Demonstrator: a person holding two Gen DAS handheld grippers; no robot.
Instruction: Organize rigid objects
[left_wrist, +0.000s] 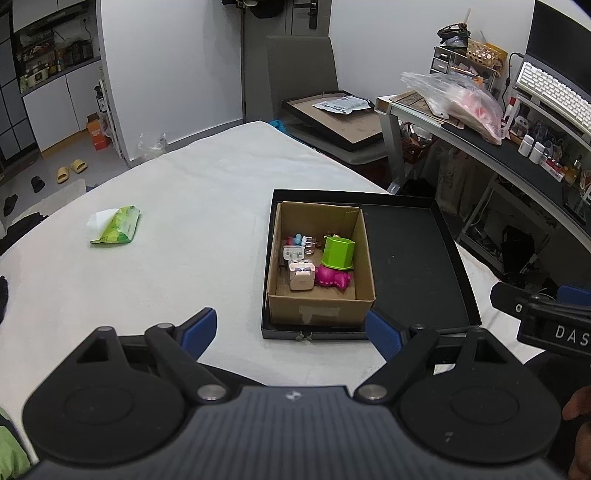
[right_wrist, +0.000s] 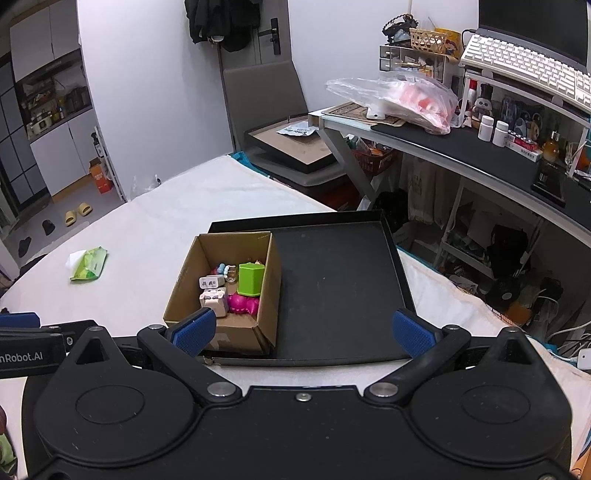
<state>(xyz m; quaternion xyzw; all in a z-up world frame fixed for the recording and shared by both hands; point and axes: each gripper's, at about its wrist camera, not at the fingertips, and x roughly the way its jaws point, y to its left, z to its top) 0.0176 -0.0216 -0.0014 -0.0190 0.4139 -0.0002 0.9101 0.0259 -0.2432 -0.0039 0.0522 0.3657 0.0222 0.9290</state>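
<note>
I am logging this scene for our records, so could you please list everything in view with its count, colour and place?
cardboard box: one, brown, left part of the tray
black tray: one, on the white cloth
white cloth: one, covering the table
green container: one, inside the box
magenta toy: one, inside the box, in front of the container
white chargers: two, inside the box, left side
green wipes pack: one, on the cloth, left of the tray
left tongs: black with blue pads, open, empty
right tongs: same, open, empty

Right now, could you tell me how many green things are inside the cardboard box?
1: a green container stands against the right wall of the cardboard box, behind the pink toy. Others may be hidden beneath.
</note>
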